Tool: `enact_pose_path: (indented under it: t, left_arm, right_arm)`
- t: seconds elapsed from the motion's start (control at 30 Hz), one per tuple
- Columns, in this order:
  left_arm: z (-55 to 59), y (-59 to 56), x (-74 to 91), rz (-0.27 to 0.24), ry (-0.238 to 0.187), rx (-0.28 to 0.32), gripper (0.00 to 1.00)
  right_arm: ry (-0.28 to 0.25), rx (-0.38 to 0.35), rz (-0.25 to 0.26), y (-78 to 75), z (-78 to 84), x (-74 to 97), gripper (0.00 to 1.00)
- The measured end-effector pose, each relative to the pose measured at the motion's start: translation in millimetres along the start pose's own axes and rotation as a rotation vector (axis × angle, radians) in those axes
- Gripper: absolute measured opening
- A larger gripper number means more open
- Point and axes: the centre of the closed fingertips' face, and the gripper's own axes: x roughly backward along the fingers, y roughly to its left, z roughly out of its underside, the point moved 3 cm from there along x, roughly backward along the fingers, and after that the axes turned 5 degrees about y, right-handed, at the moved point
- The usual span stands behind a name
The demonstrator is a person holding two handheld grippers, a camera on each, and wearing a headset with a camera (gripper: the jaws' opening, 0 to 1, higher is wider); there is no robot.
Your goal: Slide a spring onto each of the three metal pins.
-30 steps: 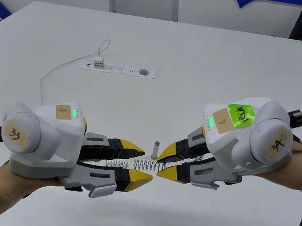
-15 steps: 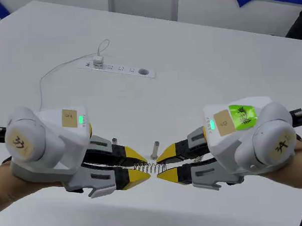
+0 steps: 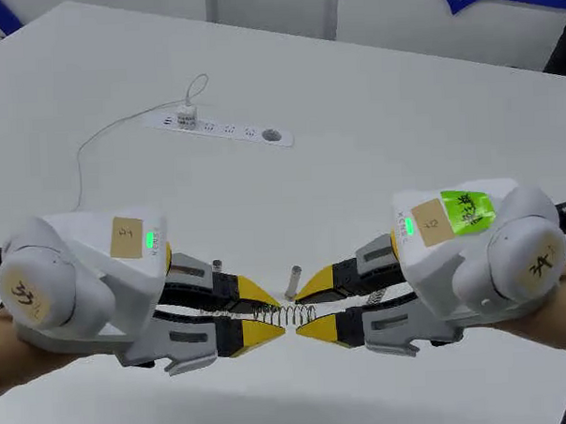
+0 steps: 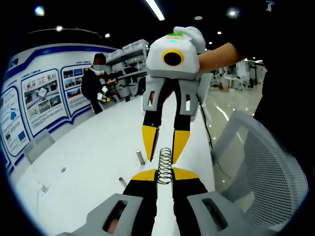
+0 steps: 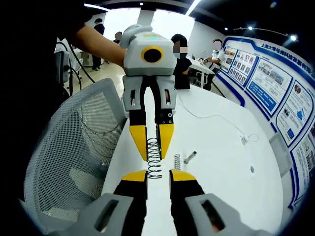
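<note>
Metal spring (image 3: 287, 314), one, spans two claws (image 3: 276, 316) (image 3: 303, 311); two pins (image 3: 292, 282) (image 3: 217, 266) nearby.

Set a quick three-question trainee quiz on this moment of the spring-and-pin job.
1. True or false: the thin coiled metal spring runs from between the jaws of the left gripper to between those of the right gripper.
2. Where is the short silver metal pin nearest the spring? A) Gripped by the right gripper. B) Standing on the white table, just beyond the spring. C) Threaded inside the spring.
3. Fill in: the left gripper's jaws are ____ on the spring, while the right gripper's jaws stand apart around it.
Key: 1 true; 2 B; 3 shut.
</note>
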Motion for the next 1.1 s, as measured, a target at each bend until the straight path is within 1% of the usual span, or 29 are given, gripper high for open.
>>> enact_pose_path:
  t: [0.03, 0.07, 0.13, 0.2, 0.23, 0.37, 0.43, 0.5, 0.53, 0.57, 0.6, 0.7, 0.73, 0.77, 0.87, 0.97, 1.1]
  left_arm:
    - [0.1, 0.0, 0.3, -0.003, 0.001, -0.001, 0.10]
    - [0.8, 0.6, 1.2, -0.009, 0.004, -0.003, 0.10]
    - [0.8, 0.6, 2.6, -0.013, -0.001, 0.004, 0.10]
    - [0.2, 0.9, 3.8, -0.018, -0.007, 0.010, 0.10]
    - [0.3, 1.5, 4.4, -0.024, -0.006, 0.008, 0.10]
    - [2.4, -0.2, 6.3, -0.024, 0.002, 0.003, 0.10]
    - [4.1, -1.3, 6.4, -0.030, 0.018, -0.016, 0.10]
    - [6.7, -2.2, 5.8, -0.033, 0.045, -0.041, 0.10]
    - [7.6, -2.1, 5.7, -0.033, 0.053, -0.047, 0.10]
    - [8.4, -2.7, 5.8, -0.030, 0.058, -0.051, 0.10]
    - [8.3, -2.7, 5.8, -0.034, 0.059, -0.056, 0.10]
    - [6.2, -0.4, 7.9, -0.051, 0.051, -0.056, 0.10]
    - [5.6, 0.8, 8.8, -0.058, 0.047, -0.055, 0.10]
    - [5.4, 1.1, 9.2, -0.058, 0.045, -0.052, 0.10]
    - [4.6, 1.1, 9.2, -0.057, 0.045, -0.057, 0.10]
    - [5.2, -0.2, 6.5, -0.051, 0.055, -0.063, 0.10]
    - [4.5, -1.3, 3.8, -0.047, 0.054, -0.062, 0.10]
  right_arm:
    - [-0.003, 0.002, 0.000, -0.1, 0.2, -0.3, 0.18]
    - [-0.016, -0.013, -0.011, 1.2, -0.6, -1.0, 0.17]
    - [-0.022, -0.026, -0.018, 1.5, -0.3, -2.3, 0.17]
    - [-0.033, -0.037, -0.031, 2.4, -1.2, -3.4, 0.14]
    - [-0.040, -0.041, -0.044, 4.1, -2.2, -3.6, 0.11]
    - [-0.064, -0.059, -0.066, 3.8, -6.8, -1.6, 0.11]
    - [-0.080, -0.065, -0.079, 3.7, -9.9, -0.1, 0.11]
    - [-0.101, -0.061, -0.091, 4.6, -14.9, 1.6, 0.10]
    - [-0.116, -0.065, -0.098, 5.1, -17.8, 2.4, 0.10]
    - [-0.146, -0.078, -0.109, 6.0, -23.3, 3.8, 0.10]
    - [-0.164, -0.088, -0.111, 5.4, -26.6, 4.8, 0.10]
    - [-0.169, -0.092, -0.107, 3.4, -29.1, 5.7, 0.10]
    - [-0.188, -0.110, -0.105, 2.3, -31.6, 6.0, 0.10]
    - [-0.196, -0.119, -0.108, 2.2, -32.7, 6.4, 0.11]
    - [-0.242, -0.150, -0.113, 2.2, -39.6, 7.7, 0.11]
    - [-0.248, -0.151, -0.115, 2.5, -41.8, 7.1, 0.11]
    - [-0.276, -0.171, -0.117, 2.6, -46.7, 7.3, 0.11]
